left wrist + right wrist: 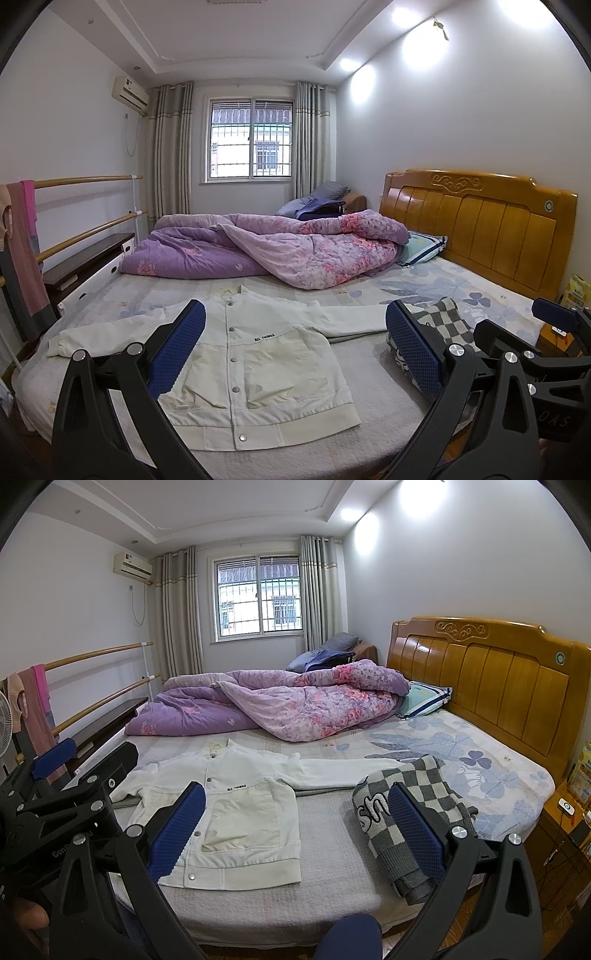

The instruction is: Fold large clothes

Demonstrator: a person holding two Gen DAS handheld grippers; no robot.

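Across the lower centre of the left wrist view, the white jacket (255, 354) lies flat between the spread left gripper (295, 350), while the right wrist view shows it lower left, the right gripper (297, 829) likewise spread and empty.

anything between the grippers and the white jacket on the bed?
Nothing visible. The white jacket lies flat and uncovered on the bed; left gripper and right gripper hover open. The checkered sweater lies beside the jacket near its sleeve end.
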